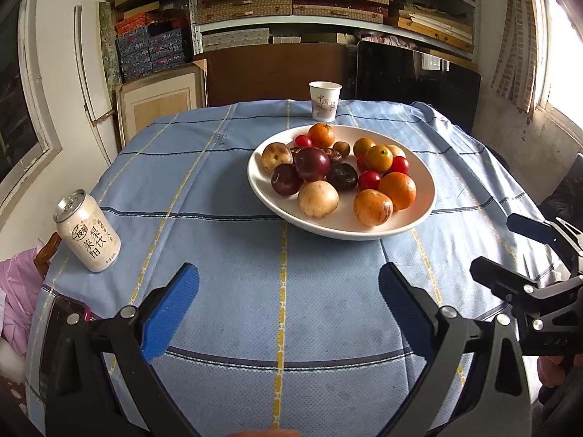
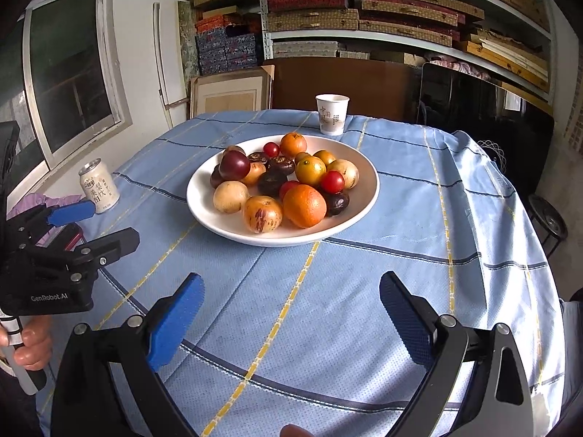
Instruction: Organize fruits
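Observation:
A white plate (image 1: 419,215) (image 2: 360,204) sits mid-table, heaped with several fruits: oranges (image 1: 397,190) (image 2: 304,205), dark red plums (image 1: 311,164) (image 2: 234,164), cherry tomatoes (image 1: 369,180) (image 2: 332,181) and pale brown round fruits (image 1: 317,199) (image 2: 231,196). My left gripper (image 1: 288,278) hovers open over the bare cloth in front of the plate, nothing between its blue pads. My right gripper (image 2: 291,286) hangs likewise open and empty, short of the plate. Each gripper shows at the edge of the other's view: the right one (image 1: 510,251), the left one (image 2: 105,225).
A blue checked cloth (image 1: 226,189) (image 2: 419,196) covers the table. A drink can (image 1: 87,231) (image 2: 98,185) stands near the left edge, a paper cup (image 1: 324,101) (image 2: 332,114) at the far edge behind the plate. Shelves of boxes fill the wall beyond.

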Available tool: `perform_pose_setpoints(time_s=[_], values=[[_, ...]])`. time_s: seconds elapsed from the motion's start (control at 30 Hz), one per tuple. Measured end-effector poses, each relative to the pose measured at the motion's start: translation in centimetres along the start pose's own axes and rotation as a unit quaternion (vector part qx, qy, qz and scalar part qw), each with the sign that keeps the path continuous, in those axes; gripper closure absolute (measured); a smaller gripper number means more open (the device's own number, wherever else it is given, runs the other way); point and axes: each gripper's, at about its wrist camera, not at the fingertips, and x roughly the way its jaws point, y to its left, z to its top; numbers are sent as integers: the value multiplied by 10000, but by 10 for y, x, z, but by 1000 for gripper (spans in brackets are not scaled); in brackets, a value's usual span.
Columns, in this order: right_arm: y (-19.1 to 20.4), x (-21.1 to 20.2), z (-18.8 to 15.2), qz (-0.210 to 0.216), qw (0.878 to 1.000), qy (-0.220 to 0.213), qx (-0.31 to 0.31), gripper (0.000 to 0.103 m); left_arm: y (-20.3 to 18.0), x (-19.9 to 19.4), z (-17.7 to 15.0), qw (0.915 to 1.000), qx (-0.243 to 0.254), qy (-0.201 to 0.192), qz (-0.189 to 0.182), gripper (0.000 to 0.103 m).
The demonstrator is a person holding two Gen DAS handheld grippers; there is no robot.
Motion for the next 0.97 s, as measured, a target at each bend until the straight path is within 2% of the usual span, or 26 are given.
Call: perform_pose_setpoints(time_s=[0.97], values=[[-8, 2, 0, -32, 9999, 20, 128, 5, -5, 4, -3, 9998, 155, 30, 136, 6]])
